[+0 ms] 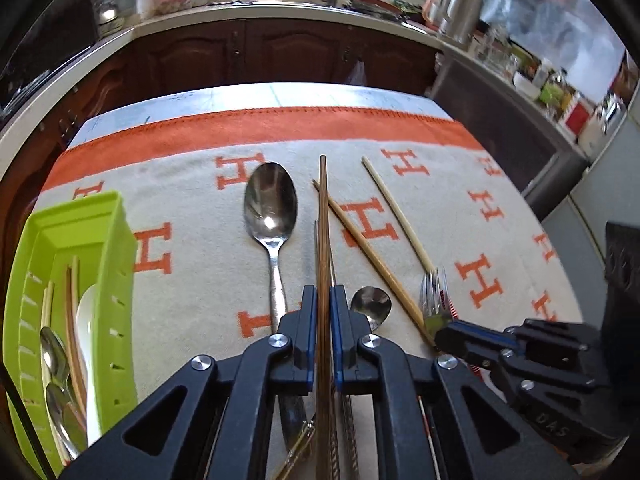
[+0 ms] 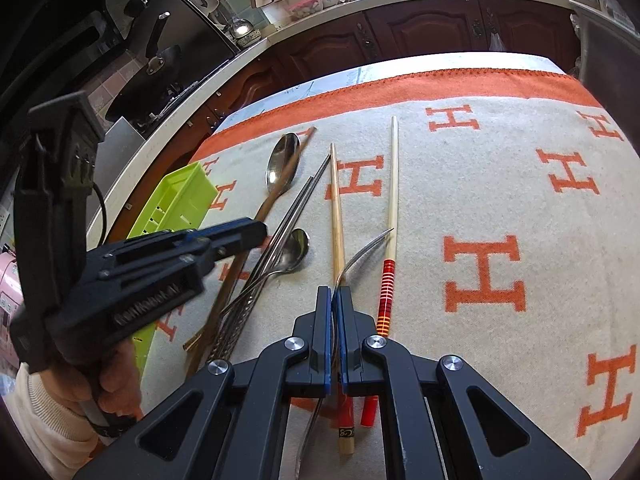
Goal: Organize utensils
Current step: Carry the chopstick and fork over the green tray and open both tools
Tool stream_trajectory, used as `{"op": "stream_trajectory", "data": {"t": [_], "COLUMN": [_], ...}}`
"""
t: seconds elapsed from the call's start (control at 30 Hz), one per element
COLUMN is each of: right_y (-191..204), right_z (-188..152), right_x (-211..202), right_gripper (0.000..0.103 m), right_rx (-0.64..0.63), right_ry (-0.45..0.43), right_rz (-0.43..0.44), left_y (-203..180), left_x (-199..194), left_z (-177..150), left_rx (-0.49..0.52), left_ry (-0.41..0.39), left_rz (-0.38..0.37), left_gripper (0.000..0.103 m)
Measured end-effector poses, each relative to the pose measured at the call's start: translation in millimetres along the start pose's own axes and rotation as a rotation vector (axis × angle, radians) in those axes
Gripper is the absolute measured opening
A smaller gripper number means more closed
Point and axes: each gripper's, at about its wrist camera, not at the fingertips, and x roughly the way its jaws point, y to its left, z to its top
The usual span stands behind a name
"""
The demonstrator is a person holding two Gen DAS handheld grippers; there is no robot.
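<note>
Two tongs work over the counter (image 1: 352,96), which is draped with a cloth (image 2: 500,184) patterned with orange "H" letters; left of the left tongs (image 1: 324,300) sits a green tray (image 1: 76,232) holding spoons and chopsticks; those tongs pinch a dark wooden chopstick (image 1: 323,200), its long axis running straight ahead, away from the camera; a large spoon (image 1: 271,204) lies just left of it, bowl pointing away; the right tongs (image 2: 335,300), angled downward, are pressed onto a fork (image 2: 362,250), tines curving up and rightward; a hand (image 2: 116,380) grips the left handle.
</note>
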Motion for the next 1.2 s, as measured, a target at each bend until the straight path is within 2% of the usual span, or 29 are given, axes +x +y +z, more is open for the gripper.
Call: {"op": "stream_trajectory", "data": {"t": [0.23,0.43,0.77,0.97,1.2], "right_y": [14,44,130,192,249], "right_z": [0,0,10,23,22], "right_x": [-17,-38,-58,-49,-15], "right_gripper": [0.003,0.003,0.003,0.003,0.003], "right_rx": [-0.003,-0.028,-0.120,-0.153,-0.226], "right_ry": [-0.024,-0.036,-0.016,0.028,0.102], "right_rz": [0.016,0.049,0.139,0.215,0.204], "left_y": [9,22,98,125,146], "left_x": [-41,-87,-147,-148,-127], "left_z": [-5,-22,-53,-64,-76], "left_rx": [-0.068,-0.094,-0.199,-0.224,-0.241], "left_ry": [-0.038,-0.076,-0.125,-0.152,-0.132], "left_rz": [-0.023,0.010,0.163,0.221,0.229], "left_gripper": [0.004,0.004,0.004,0.004,0.004]}}
